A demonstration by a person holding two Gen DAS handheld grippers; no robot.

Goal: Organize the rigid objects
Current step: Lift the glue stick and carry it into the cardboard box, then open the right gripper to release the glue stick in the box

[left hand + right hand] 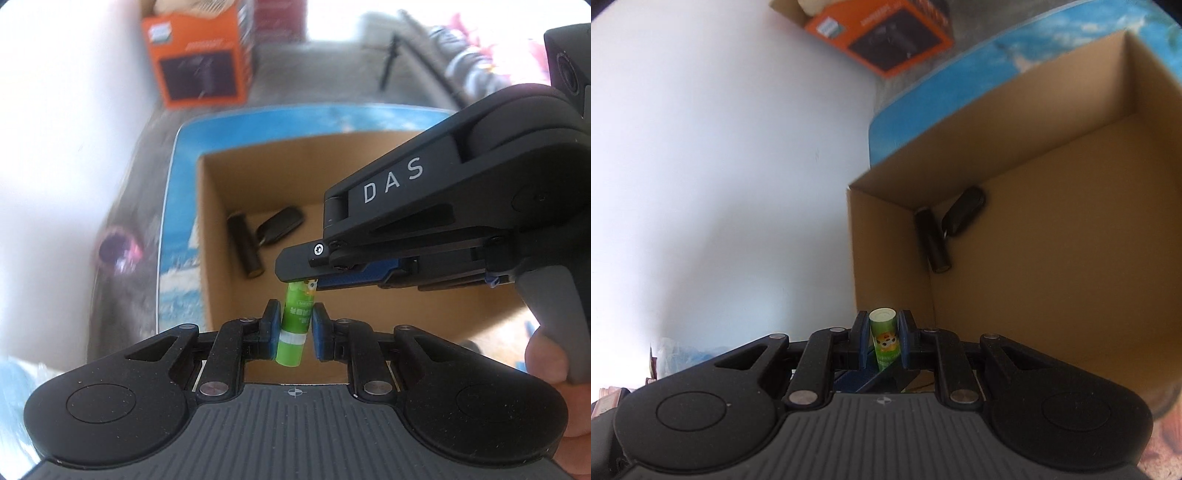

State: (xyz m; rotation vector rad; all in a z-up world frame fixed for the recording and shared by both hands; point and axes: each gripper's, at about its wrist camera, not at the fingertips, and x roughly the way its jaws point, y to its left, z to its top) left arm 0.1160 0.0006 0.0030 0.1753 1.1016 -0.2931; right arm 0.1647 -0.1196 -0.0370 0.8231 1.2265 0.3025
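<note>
We have a small green tube [292, 325], looks like a glue stick or lip balm, hard plastic, light, stiff, smooth round sides so it can roll or slip in the pads. Both tools clamp it at once: left tool [293, 328] closed on its lower body near the white band, right tool [308, 286] closed on its upper end, coming in sideways from the right of the tube. In the right wrist view the same tube [884, 341] sits upright between the shut pads of the right tool [884, 338]. Best hold is mid-body, across the barrel, not on the cap end. The tube hangs above the open cardboard box [214, 236], over its near part. Inside the box, toward the far left corner, lie a dark cylinder [245, 245] and a black key fob [280, 225], touching each other. Nothing sits right below the tube, so we judge the drop clear. Box stands on a blue printed worktop [177, 236]; an orange carton [195, 59] sits beyond the box, well apart.
</note>
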